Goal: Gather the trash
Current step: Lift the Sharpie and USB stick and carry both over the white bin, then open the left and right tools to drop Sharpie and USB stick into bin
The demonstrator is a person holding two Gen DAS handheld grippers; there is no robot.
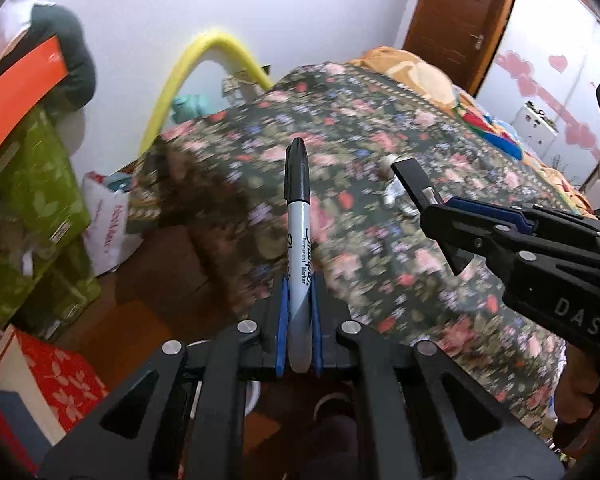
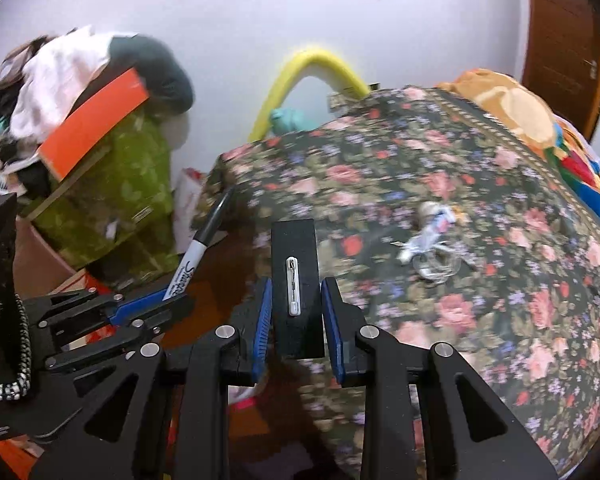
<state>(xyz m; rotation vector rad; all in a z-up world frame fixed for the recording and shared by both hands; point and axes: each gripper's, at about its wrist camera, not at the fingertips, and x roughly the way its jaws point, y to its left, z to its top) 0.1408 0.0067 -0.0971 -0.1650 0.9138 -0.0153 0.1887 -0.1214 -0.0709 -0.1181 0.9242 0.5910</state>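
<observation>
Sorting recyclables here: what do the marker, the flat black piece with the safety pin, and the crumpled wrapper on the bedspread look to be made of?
Marker: smooth grey plastic barrel, glossy black cap, printed lettering. Black piece: matte and rigid with straight edges, probably plastic or card; its safety pin glints like metal. Wrapper: thin clear and silvery film, crinkled and shiny, likely plastic or foil.

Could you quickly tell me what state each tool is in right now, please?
Left tool: shut on a black-capped marker.
Right tool: shut on a flat black block with a small white pin-like piece on its face.
</observation>
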